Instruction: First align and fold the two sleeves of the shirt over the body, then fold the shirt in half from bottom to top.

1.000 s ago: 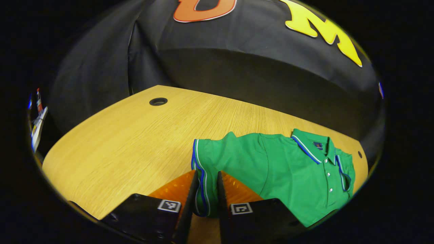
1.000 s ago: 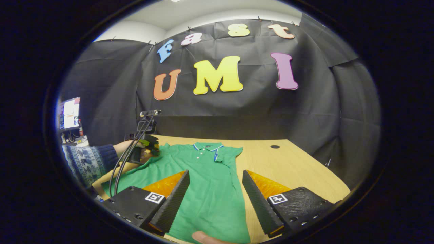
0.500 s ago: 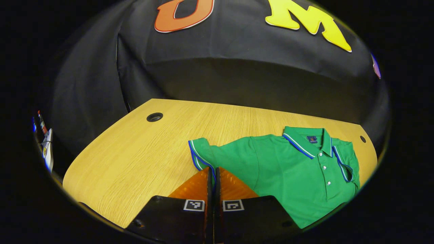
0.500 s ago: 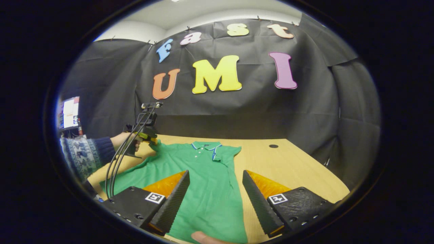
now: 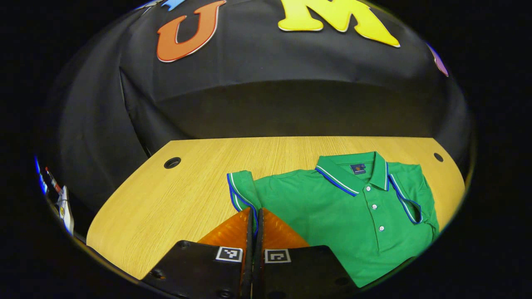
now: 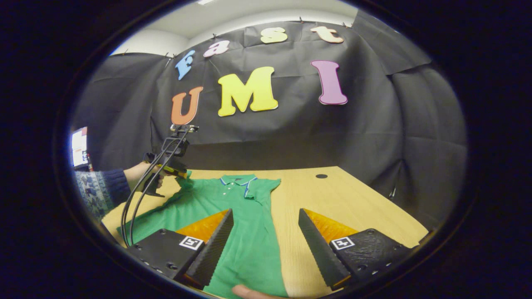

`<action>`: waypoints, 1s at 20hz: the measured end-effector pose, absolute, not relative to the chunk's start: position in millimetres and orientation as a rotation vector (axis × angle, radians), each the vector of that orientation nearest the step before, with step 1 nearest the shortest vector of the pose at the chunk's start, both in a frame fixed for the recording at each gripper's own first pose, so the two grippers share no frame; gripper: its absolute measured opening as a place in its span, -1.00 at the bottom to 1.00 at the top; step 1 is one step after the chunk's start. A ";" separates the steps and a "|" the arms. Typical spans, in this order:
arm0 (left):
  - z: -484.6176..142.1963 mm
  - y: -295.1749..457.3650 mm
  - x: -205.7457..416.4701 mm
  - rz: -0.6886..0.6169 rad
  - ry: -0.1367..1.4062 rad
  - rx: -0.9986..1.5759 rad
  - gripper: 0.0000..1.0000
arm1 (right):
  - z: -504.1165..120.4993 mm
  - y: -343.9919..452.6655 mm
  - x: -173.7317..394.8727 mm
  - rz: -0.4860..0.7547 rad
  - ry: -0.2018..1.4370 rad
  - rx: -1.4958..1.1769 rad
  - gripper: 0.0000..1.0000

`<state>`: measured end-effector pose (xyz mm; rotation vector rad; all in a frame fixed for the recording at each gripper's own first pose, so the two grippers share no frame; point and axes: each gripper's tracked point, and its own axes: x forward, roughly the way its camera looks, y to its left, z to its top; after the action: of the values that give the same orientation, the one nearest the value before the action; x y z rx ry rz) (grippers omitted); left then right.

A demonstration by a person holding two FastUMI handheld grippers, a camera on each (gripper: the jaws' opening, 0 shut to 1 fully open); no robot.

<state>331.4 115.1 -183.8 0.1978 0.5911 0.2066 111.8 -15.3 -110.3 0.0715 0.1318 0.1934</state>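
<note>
Your left gripper (image 5: 254, 216) pinches the striped sleeve cuff (image 5: 241, 193) of the green shirt (image 5: 349, 220) spread on the wooden table (image 5: 166, 199), while your right gripper (image 6: 264, 232) hovers with fingers apart above its body.

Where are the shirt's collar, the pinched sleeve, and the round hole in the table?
collar (image 5: 357, 174), left gripper view, striped edge.
sleeve (image 5: 241, 193), left gripper view, cuff above the fingers.
round hole (image 6: 321, 176), right gripper view, its centre.
</note>
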 end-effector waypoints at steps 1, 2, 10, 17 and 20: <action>-181.7 103.2 334.0 0.192 0.584 0.200 -0.85 | -109.6 -15.3 111.9 0.196 0.133 0.077 0.92; -179.0 87.9 337.4 0.164 0.569 0.179 -0.82 | -109.7 -15.4 111.1 0.200 0.134 0.081 0.92; -122.2 -1.0 334.4 0.067 0.432 0.144 1.00 | -99.0 -25.1 105.9 0.185 0.123 0.104 0.92; -84.4 -10.2 291.5 0.059 0.376 0.107 1.00 | -73.3 -21.1 85.8 0.197 0.082 0.103 0.92; -68.8 -10.1 261.0 0.041 0.329 0.089 1.00 | -59.3 -20.9 73.0 0.181 0.059 0.081 0.92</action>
<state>261.0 -10.1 -68.8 0.0887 0.3289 0.0413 73.0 -20.9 -59.3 0.0815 0.0589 0.1814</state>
